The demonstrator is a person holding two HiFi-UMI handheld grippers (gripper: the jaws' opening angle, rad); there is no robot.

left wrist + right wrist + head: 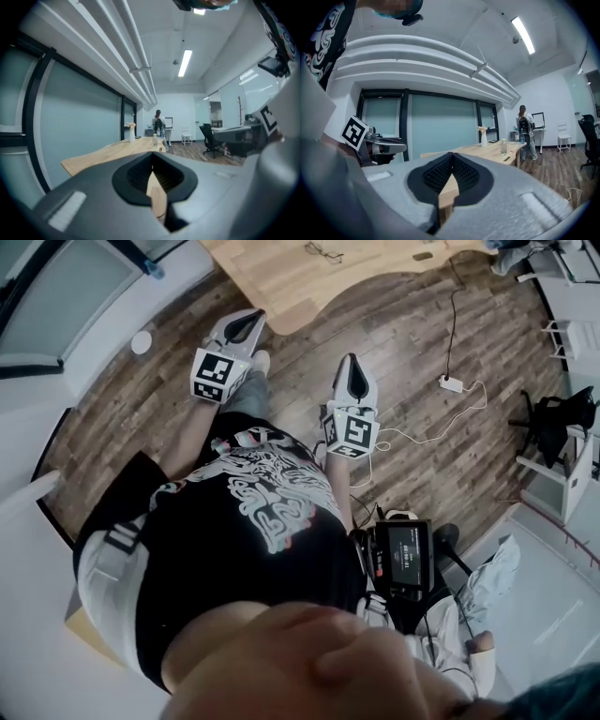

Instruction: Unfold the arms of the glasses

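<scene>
The glasses are a small dark shape lying on the wooden table at the top of the head view, well ahead of both grippers. My left gripper is held over the wood floor short of the table edge, with its jaws shut and empty. To its right and a little nearer to me, my right gripper is also shut with nothing in it. The glasses cannot be made out in either gripper view. Both of those views look level across the room toward the table.
A bottle and a white vase stand on the table, and a person stands beyond its far end. A power strip with a cable lies on the floor at right, near a black chair.
</scene>
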